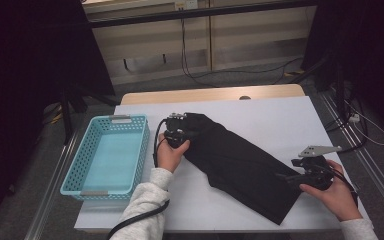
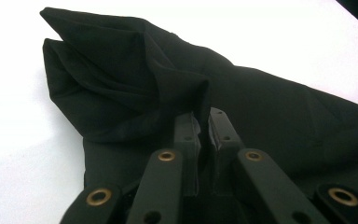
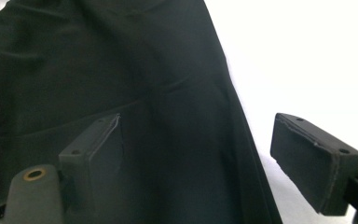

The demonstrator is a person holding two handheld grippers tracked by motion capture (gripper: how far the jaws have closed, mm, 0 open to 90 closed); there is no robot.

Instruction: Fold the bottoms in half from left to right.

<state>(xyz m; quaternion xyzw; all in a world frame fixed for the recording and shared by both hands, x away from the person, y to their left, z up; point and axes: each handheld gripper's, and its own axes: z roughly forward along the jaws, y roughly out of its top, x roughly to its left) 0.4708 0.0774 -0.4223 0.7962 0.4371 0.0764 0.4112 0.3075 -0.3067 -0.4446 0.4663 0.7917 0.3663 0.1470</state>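
Left gripper [image 2: 204,135] on black cloth [image 1: 235,160]

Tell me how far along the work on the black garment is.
Done: the black garment lies spread diagonally on the white table. In hand: the left gripper is shut on a bunched fold at its far end, while the right gripper sits open at the near edge, one jaw over the cloth. Left: probably folding, then the empty blue basket.
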